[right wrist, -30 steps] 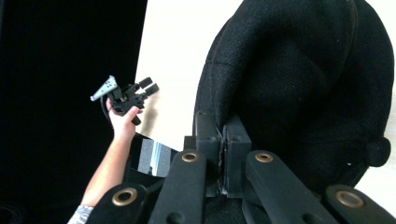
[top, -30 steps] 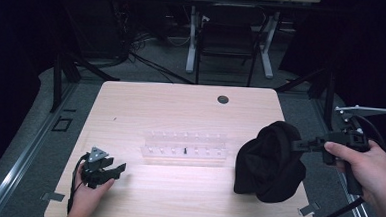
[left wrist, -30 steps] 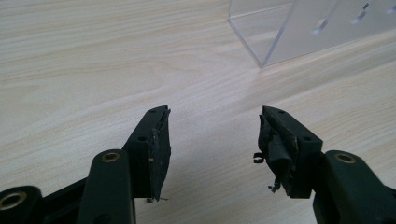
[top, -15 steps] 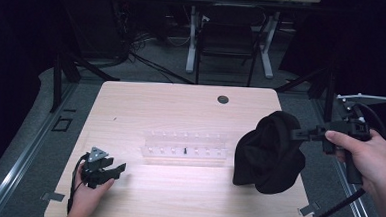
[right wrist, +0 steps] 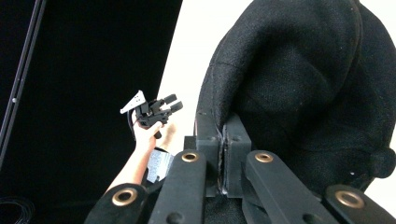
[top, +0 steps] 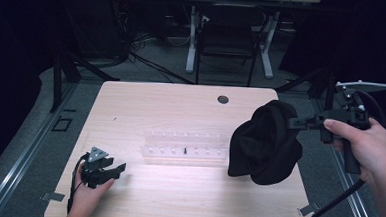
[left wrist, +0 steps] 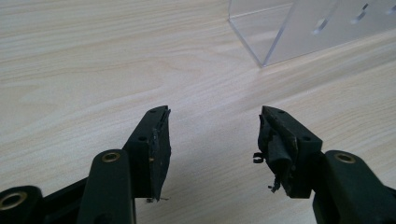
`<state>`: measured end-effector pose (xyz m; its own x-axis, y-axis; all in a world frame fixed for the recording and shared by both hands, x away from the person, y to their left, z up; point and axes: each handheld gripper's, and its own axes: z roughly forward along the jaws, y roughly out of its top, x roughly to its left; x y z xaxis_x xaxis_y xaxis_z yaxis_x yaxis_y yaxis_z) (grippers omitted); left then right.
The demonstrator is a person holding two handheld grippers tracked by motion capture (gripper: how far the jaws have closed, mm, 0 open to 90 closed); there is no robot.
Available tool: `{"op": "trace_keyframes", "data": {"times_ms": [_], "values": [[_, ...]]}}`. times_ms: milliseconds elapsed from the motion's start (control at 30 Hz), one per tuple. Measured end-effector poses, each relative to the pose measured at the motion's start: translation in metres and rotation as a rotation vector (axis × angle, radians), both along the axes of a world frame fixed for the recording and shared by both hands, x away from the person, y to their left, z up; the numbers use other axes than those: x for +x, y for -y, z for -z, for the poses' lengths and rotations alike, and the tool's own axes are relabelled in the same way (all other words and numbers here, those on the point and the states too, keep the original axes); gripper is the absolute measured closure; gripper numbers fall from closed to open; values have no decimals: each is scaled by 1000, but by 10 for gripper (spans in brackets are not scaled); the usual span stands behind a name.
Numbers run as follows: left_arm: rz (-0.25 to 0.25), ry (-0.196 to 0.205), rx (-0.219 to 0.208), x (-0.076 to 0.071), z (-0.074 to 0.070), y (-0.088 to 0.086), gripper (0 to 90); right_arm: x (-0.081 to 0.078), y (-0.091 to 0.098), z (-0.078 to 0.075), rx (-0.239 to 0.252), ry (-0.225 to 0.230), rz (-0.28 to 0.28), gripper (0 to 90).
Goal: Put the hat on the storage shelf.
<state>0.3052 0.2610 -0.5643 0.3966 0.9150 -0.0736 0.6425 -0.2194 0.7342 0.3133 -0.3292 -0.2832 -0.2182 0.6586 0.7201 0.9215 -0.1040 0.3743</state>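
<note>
Two hand-held grippers in use. Right hand-held gripper (top: 300, 123) sits off the tabletop's (top: 146, 106) 3 o'clock edge, jaws pressed together on the rim of a black fabric hat (top: 265, 142); hat hangs lifted, over the tabletop's right side, draping down at about 4 o'clock from centre. Right gripper view: jaws fully closed with the hat's (right wrist: 299, 93) edge pinched between them at the right hand-held gripper (right wrist: 225, 135). Left hand-held gripper (top: 111, 170) rests near the tabletop's 7 o'clock corner, held by the left hand (top: 87, 193), jaws spread wide, nothing between them; left gripper view confirms a wide gap at the left hand-held gripper (left wrist: 212, 126) over bare wood. Clear acrylic rack (top: 185, 147) lies at tabletop centre, just left of the hat, not clearly touching. Small round dark grommet (top: 223, 99) near the 12 o'clock edge.
</note>
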Motion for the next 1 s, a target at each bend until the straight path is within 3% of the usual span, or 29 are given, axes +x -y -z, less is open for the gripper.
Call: {"op": "trace_keyframes", "data": {"times_ms": [1000], "values": [[10, -10, 2, 0, -2, -1, 441, 35, -42, -25, -30, 25, -46, 883]]}}
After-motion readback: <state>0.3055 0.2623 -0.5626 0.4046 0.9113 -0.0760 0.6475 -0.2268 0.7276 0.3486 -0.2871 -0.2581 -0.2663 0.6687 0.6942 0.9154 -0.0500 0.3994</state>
